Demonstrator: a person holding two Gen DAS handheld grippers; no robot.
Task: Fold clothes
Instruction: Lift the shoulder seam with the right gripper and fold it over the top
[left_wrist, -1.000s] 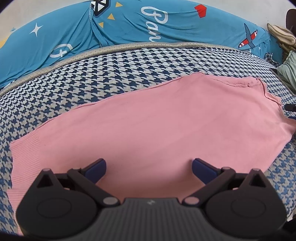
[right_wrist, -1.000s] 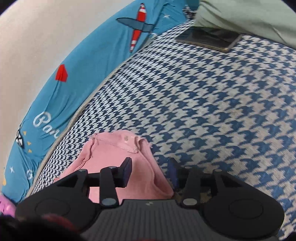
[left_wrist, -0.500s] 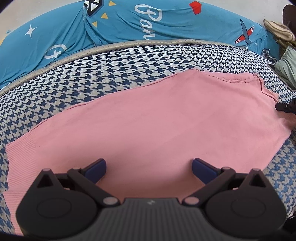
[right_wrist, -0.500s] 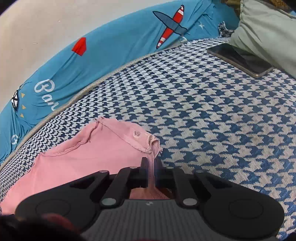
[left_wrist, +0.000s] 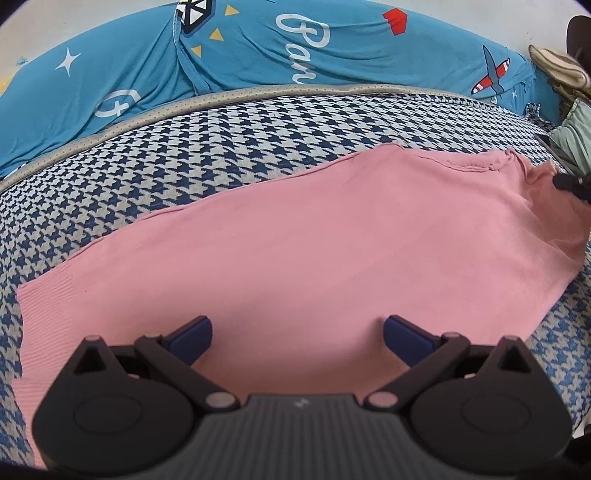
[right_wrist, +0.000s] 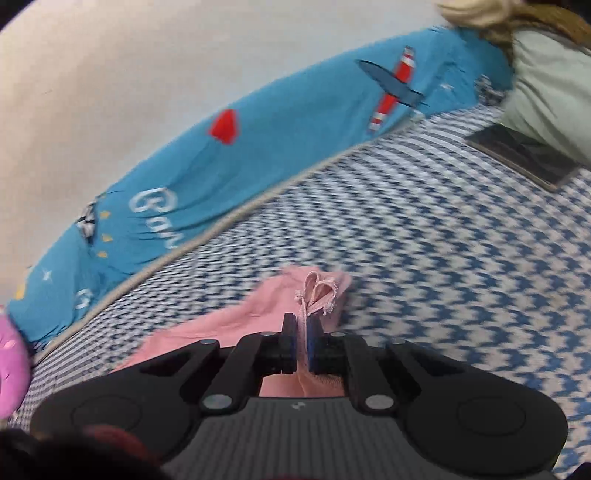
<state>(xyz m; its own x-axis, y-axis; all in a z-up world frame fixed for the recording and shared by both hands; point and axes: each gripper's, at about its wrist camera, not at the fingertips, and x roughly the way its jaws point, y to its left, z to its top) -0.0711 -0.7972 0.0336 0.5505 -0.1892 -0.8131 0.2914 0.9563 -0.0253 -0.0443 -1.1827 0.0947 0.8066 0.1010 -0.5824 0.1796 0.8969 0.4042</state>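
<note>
left wrist view: open fingers (left_wrist: 297, 338) over pink garment (left_wrist: 314, 251) on houndstooth bed (left_wrist: 184, 155); right fingers (right_wrist: 302, 328) pinch it.

Garment (left_wrist: 314, 240) spread on the bed cover (left_wrist: 221, 140)

It lies crosswise before the left gripper (left_wrist: 297, 332); the printed bolster (left_wrist: 258, 62) runs behind along the wall. The right gripper (right_wrist: 302, 332) sits at the garment's right end; a phone (right_wrist: 524, 155) and pillow (right_wrist: 546, 92) lie beyond.
</note>
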